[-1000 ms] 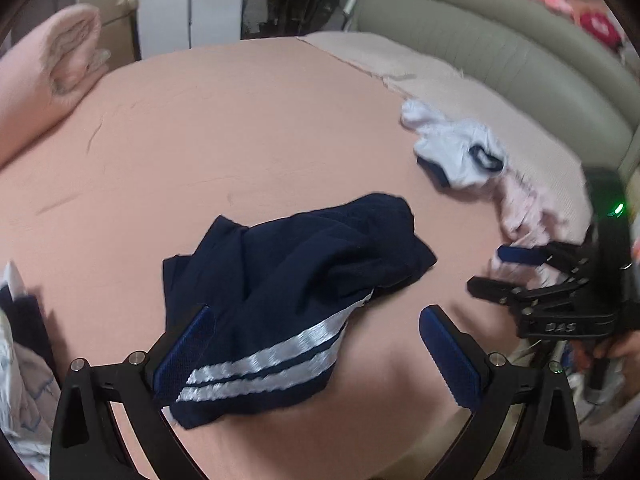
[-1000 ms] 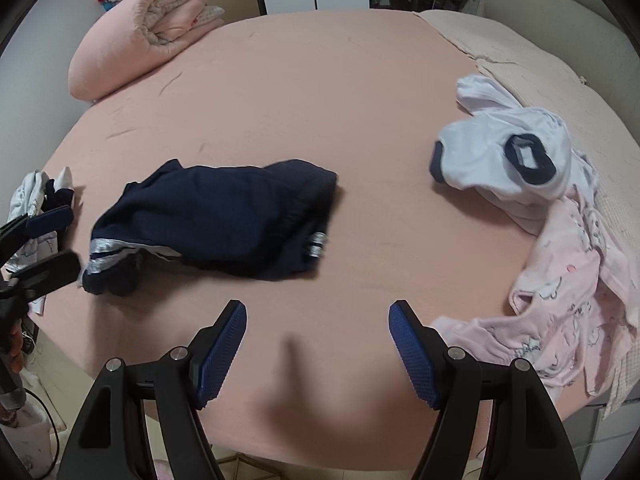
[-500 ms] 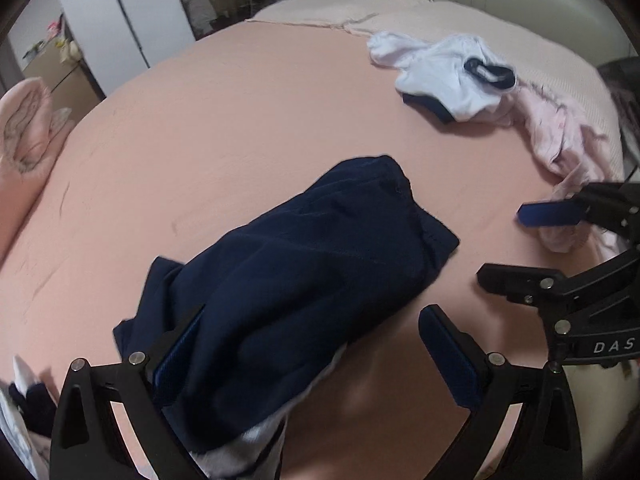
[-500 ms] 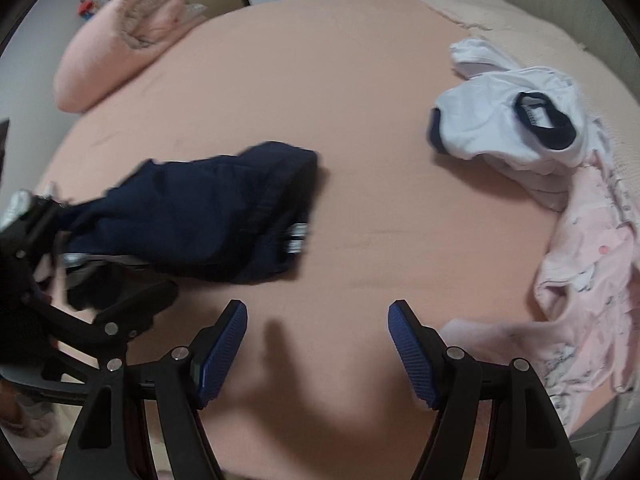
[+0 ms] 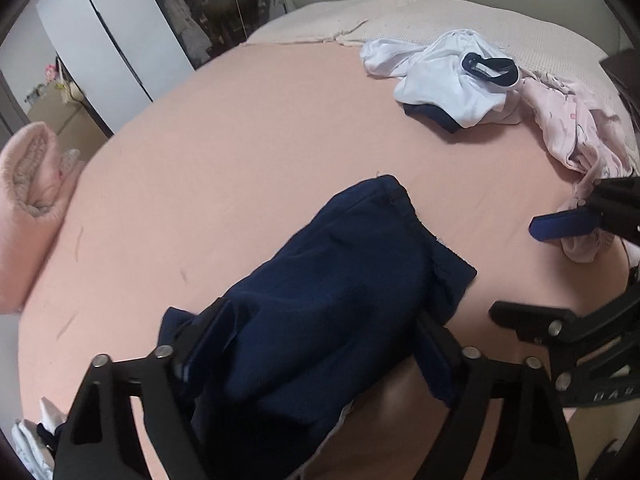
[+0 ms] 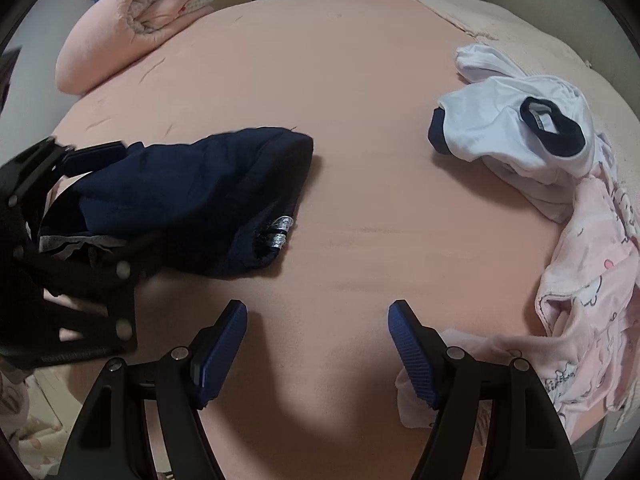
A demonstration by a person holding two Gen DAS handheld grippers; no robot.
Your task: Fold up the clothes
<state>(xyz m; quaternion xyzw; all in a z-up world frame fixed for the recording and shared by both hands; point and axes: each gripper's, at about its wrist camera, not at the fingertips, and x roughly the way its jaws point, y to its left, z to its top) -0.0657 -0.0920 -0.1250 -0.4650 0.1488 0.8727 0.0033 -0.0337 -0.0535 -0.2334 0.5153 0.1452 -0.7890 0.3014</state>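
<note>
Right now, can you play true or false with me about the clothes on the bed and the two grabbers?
1. The dark blue shorts lie bunched on the pink bed sheet. True.
2. The right gripper is squeezing the shorts. False: its fingers are spread wide over bare sheet, with nothing between them.
3. The left gripper has the shorts between its fingers. True, though whether it is gripping them cannot be told.
4. The white shirt has a red collar. False: the collar is dark navy.
5. The pink garment lies beside the white shirt, near the bed's edge. True.
6. The rolled pink blanket sits on top of the shorts. False: it lies far off at the bed's back corner.
</note>
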